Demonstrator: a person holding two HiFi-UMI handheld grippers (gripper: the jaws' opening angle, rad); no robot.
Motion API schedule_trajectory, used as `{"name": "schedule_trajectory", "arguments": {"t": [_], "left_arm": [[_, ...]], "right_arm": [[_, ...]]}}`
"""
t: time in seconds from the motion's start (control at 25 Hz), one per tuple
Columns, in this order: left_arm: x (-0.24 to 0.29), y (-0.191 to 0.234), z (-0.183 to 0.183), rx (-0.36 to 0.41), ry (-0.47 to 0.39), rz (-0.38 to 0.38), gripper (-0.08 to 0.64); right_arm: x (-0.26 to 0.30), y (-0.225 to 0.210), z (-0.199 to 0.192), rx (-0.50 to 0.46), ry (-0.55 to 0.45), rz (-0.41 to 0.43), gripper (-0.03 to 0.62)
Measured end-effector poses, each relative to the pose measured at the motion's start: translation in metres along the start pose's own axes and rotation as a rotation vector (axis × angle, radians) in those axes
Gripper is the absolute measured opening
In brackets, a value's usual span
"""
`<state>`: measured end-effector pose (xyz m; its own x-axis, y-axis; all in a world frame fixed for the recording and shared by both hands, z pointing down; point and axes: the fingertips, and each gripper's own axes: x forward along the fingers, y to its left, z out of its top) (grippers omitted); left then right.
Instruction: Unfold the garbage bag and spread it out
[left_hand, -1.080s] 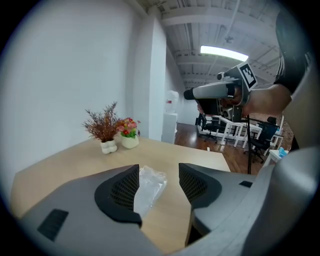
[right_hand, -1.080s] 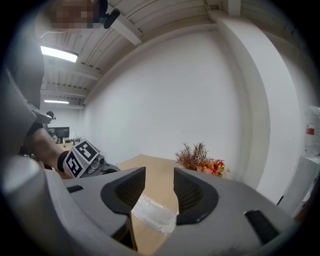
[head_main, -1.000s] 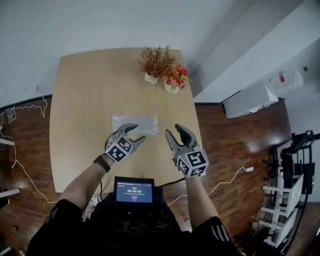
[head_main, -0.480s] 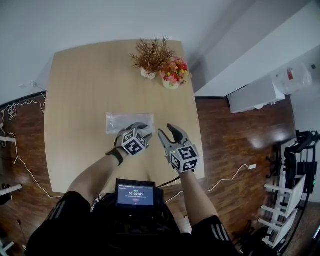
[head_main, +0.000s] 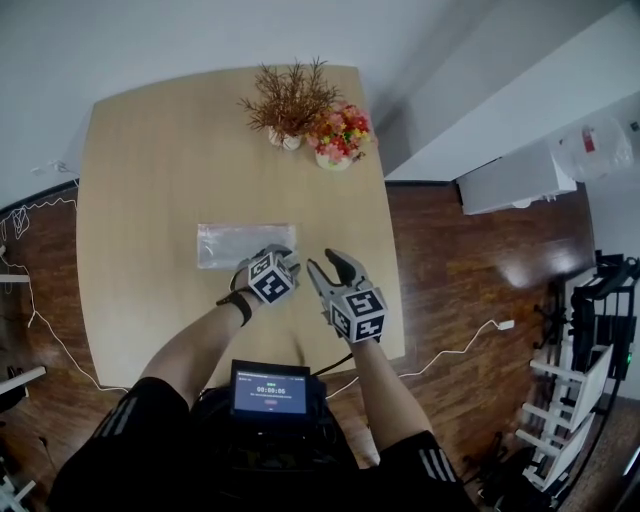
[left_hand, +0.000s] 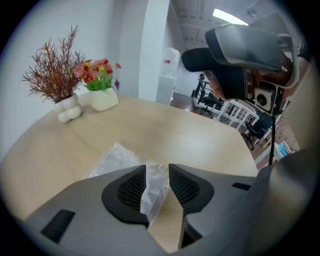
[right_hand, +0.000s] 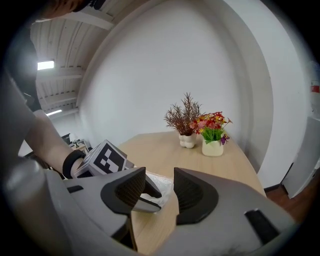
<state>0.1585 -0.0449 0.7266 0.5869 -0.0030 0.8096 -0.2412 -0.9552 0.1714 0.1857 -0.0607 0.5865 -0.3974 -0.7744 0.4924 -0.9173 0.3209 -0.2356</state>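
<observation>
The garbage bag is laid on the tabletop; its 4 o'clock corner is straddled by the closing, still unclamped fingers of the left gripper. The fingers of the right gripper are held apart, empty.

Light wooden table with rounded corners, standing on a dark wood floor. A folded see-through plastic bag lies flat on it, roughly mid-table and a bit toward the near side, with its long side running left to right. Over at the far edge, toward the right corner, a small white pot of dry reddish-brown twigs sits just beside a cream vase of red, yellow and pink flowers, both upright and well apart from the bag.
</observation>
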Motion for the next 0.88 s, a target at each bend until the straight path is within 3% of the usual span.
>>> {"name": "schedule_trajectory", "arguments": {"t": [0.2, 0.52, 0.68, 0.88], "left_arm": [[0.011, 0.001, -0.006, -0.049, 0.017, -0.015, 0.107], [0.005, 0.004, 0.0, -0.137, -0.014, -0.021, 0.002], [-0.012, 0.005, 0.012, -0.204, -0.084, -0.051, 0.001], [-0.045, 0.015, 0.024, -0.249, -0.258, -0.05, 0.001]], "right_arm": [[0.004, -0.002, -0.013, 0.024, 0.021, 0.015, 0.201], [0.007, -0.002, -0.022, 0.048, 0.036, 0.023, 0.201], [0.006, -0.005, -0.023, 0.053, 0.035, 0.017, 0.201], [0.008, -0.004, -0.022, 0.048, 0.035, 0.019, 0.201]]}}
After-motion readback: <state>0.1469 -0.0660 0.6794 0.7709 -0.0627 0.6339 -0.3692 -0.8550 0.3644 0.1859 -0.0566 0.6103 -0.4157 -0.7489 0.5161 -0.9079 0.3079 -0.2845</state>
